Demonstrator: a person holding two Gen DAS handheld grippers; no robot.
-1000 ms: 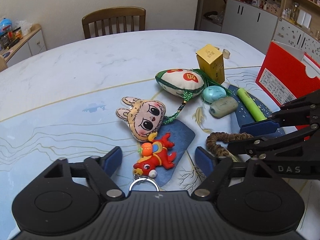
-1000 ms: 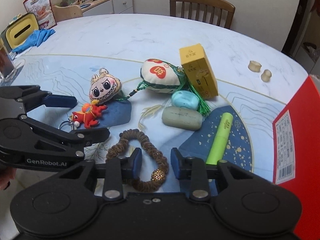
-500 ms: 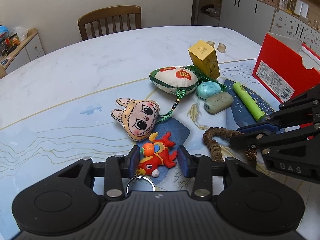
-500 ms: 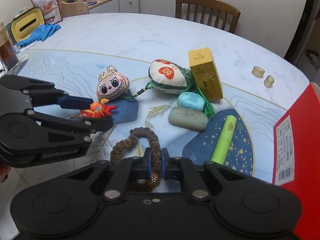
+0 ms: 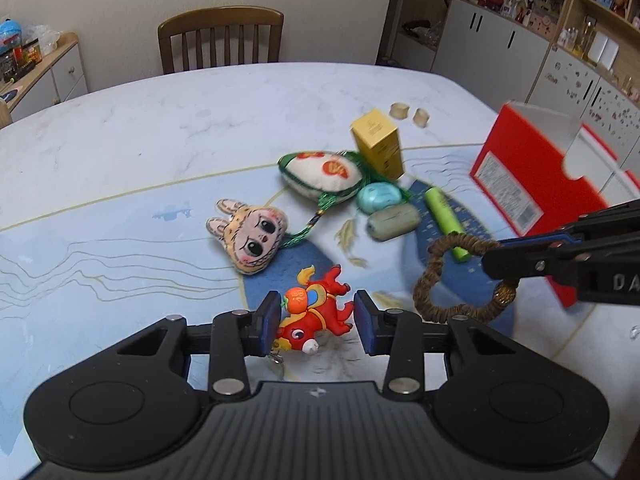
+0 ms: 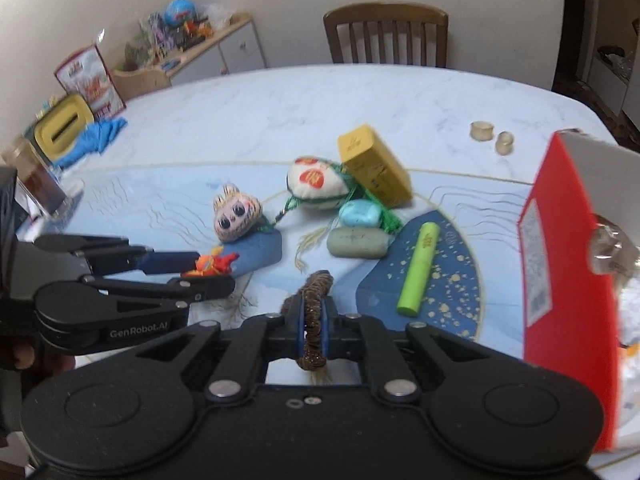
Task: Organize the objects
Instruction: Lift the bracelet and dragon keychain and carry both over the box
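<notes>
Now left gripper point(image 5: 316, 317) clamps red keychain point(image 5: 314, 312), right gripper point(image 6: 312, 322) scrunchie point(image 6: 315, 312)

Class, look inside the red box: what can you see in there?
The red box stands open; the right wrist view shows something clear and crinkly, maybe plastic wrapping, inside. Its red wall hides everything lower down.

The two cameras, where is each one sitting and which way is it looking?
Left wrist: sits on the left claw, looking forward over the table toward the chair; its fingers flank the red toy, and the right claw enters from the right.
Right wrist: sits on the right claw, facing the same chair; it pinches the brown hair tie, and the left claw enters from the left.
Both show the toy, hair tie and red box.
</notes>
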